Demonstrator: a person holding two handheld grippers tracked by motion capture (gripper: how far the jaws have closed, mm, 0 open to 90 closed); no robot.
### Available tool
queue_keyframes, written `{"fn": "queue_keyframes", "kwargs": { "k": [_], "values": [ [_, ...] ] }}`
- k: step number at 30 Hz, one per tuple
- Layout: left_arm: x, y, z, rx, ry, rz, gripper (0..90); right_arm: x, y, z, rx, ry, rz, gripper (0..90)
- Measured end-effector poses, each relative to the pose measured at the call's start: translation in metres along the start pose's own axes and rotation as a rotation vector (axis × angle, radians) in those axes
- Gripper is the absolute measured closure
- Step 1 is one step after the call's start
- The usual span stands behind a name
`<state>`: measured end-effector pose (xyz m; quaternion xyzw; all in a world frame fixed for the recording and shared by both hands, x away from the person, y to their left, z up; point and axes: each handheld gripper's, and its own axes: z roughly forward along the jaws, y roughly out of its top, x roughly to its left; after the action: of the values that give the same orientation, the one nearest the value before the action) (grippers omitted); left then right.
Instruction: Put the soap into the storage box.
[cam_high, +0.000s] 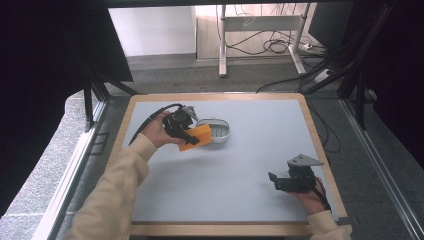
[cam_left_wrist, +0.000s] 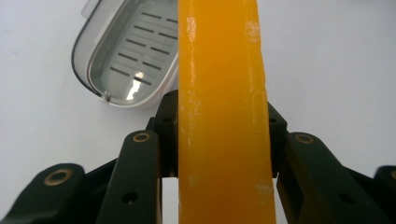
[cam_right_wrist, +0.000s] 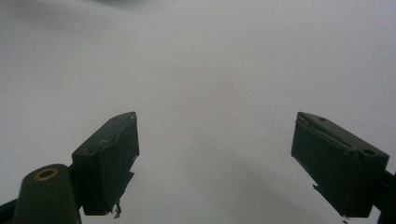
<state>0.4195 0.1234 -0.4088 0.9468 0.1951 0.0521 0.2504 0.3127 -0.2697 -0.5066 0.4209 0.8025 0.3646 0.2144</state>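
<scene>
Grey table (cam_high: 240, 165); slotted soap dish (cam_left_wrist: 130, 56) interior.

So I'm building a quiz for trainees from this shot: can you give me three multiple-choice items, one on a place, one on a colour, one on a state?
1. Where is the soap dish?
A. just beyond the left gripper
B. beside the right gripper
C. on the floor

2. What colour is the bar in the left gripper?
A. green
B. orange
C. white

3. How does the right gripper stand?
A. shut on the bar
B. shut on the dish
C. open with nothing between its jaws

Answers:
1 A, the high view shows the dish next to the held bar.
2 B, the left gripper view shows it orange.
3 C, its jaws stand wide apart over bare table.
</scene>
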Motion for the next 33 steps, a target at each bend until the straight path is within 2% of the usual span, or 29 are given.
{"fn": "queue_keyframes", "kwargs": {
  "k": [3,13,33],
  "values": [
    [0.002,0.005,0.000,0.001,0.001,0.017,61.9,0.000,0.000,0.000,-0.003,0.001,0.002,15.4],
    [0.006,0.019,0.002,0.006,-0.001,0.036,61.9,-0.001,0.000,-0.002,-0.011,0.001,0.000,15.4],
    [0.016,0.035,0.007,0.015,-0.002,0.078,61.9,-0.002,-0.002,-0.004,-0.013,-0.008,0.007,15.4]
  ]
}}
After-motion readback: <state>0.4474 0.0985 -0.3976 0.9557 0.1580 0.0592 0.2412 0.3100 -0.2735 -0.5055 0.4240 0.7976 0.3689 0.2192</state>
